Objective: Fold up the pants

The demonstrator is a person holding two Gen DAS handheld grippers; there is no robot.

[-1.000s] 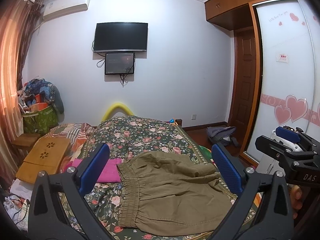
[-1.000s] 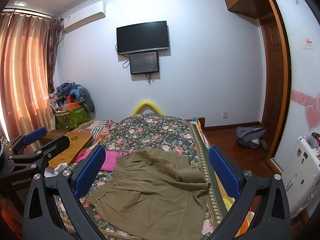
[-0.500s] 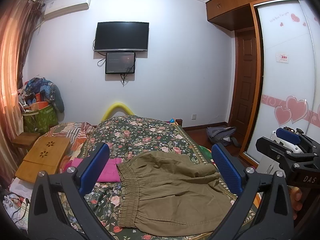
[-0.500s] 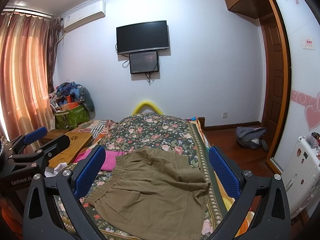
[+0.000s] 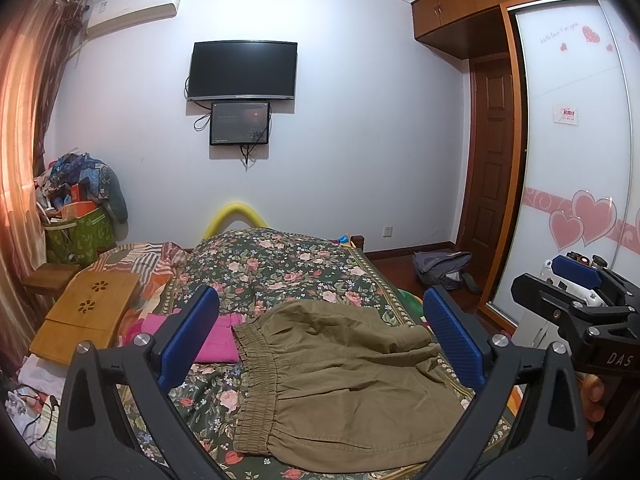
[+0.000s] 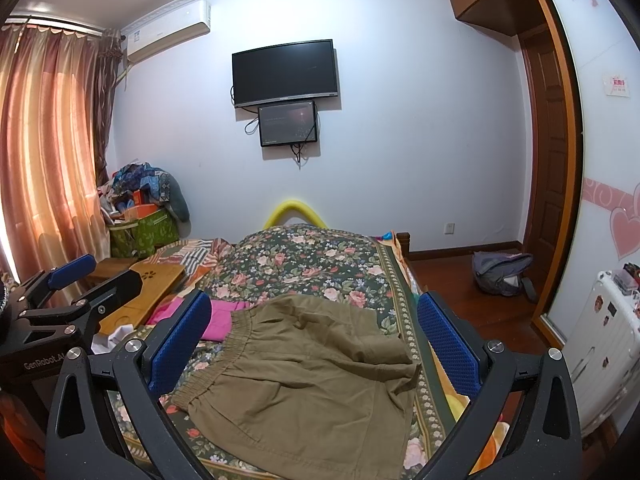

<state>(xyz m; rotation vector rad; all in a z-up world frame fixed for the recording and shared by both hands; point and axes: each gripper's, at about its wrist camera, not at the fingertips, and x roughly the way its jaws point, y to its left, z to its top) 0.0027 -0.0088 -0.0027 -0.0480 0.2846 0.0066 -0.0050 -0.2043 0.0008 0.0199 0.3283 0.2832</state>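
Note:
Olive-brown pants lie spread on the floral bedspread, elastic waistband to the left, legs running toward the right bed edge. They also show in the right wrist view. My left gripper is open and empty, held above the near part of the pants. My right gripper is open and empty, also above the pants. Each gripper shows at the other view's edge: the right one at the right, the left one at the left.
A pink folded garment lies left of the waistband. A wooden lap table sits on the bed's left side. A grey backpack lies on the floor at the right. A white suitcase stands by the wardrobe.

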